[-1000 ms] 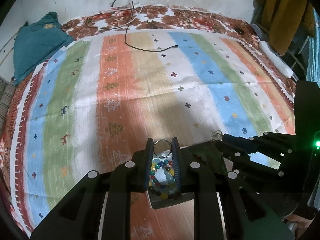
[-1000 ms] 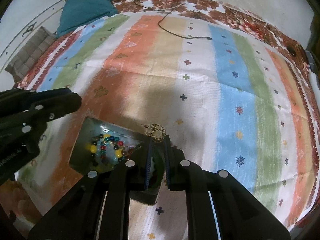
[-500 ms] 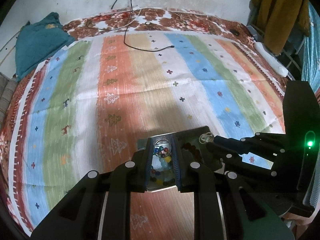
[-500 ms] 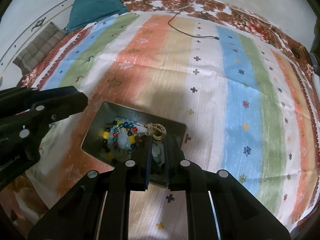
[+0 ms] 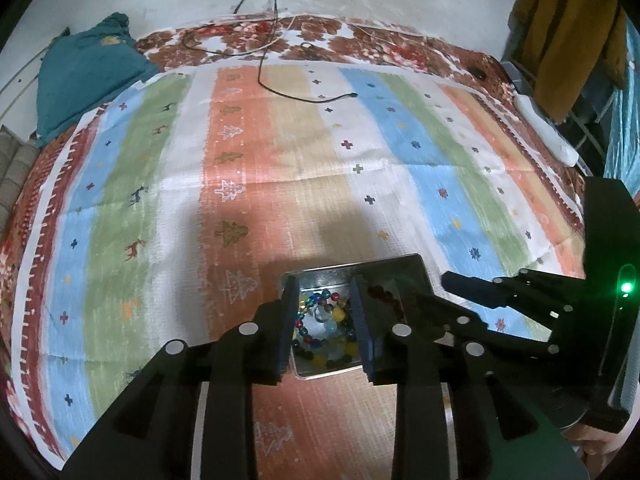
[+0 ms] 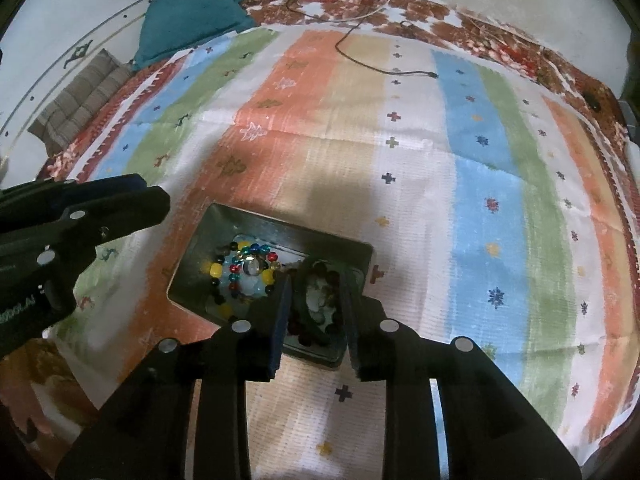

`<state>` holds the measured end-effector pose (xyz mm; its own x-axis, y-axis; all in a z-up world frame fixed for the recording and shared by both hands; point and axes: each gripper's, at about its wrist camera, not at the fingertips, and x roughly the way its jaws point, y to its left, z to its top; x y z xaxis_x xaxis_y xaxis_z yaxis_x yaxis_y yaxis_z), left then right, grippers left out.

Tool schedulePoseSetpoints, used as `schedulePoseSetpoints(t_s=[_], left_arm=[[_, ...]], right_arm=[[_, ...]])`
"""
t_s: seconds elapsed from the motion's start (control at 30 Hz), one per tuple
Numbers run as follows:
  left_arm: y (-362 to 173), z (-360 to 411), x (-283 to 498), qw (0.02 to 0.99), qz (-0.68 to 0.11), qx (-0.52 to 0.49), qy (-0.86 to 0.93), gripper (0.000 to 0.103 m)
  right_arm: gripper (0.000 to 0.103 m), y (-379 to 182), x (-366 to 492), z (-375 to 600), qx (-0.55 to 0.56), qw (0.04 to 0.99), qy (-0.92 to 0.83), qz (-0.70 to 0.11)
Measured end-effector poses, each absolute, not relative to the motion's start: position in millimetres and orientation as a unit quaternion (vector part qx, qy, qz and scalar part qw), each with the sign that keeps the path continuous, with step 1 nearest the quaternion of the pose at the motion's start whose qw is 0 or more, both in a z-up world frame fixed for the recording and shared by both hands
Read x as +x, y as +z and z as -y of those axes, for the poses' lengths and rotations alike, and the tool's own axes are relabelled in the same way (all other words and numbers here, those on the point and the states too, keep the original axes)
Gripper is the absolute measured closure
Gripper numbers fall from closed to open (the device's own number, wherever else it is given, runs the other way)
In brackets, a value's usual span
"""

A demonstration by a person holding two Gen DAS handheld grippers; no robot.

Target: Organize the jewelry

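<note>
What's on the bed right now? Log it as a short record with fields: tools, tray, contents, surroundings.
left tool: open, empty, over the tray's left part
right tool: open, empty, over the tray's right part
tray: dark, rectangular, on the striped cloth
left contents: bead bracelet, multicoloured, with a small ring on it
right contents: dark beads, partly hidden by the right tool
surroundings: black cable, teal cushion

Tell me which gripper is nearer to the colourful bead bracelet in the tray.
Left. The left gripper hangs open right above the colourful bead bracelet, which shows between its fingers. The right gripper, also open, is over the dark bracelet in the tray's other half.
</note>
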<state>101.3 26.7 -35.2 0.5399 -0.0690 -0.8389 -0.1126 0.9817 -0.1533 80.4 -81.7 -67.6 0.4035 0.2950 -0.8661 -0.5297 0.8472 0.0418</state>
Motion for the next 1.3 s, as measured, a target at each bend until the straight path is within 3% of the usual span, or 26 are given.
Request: schedulePoseSetpoints(t_s=[0.13, 0.5, 0.73, 1.07, 1.3], left_arm=[[-31, -27, 90, 0.875, -0.475, -0.097, 0.008, 0.064], [-27, -28, 66, 0.879, -0.467, -0.098, 0.003, 0.043], [-25, -29, 51, 0.873, -0.469, -0.129, -0.026, 0.035], [-21, -21, 20, 0.890, -0.446, -0.097, -0.008, 0.011], [-18, -14, 7, 0.903, -0.422, -0.082, -0.014, 0.006]], right_arm=[[0.074, -61, 71, 88, -0.127, 0.836, 0.243, -0.475], [0.053, -45, 49, 113, -0.095, 0.842, 0.255, -0.465], [0.039, -37, 35, 123, -0.093, 0.849, 0.258, -0.452], [0.025, -30, 15, 135, -0.090, 0.857, 0.269, -0.430], [0.014, -27, 6, 143, -0.078, 0.863, 0.278, -0.413]])
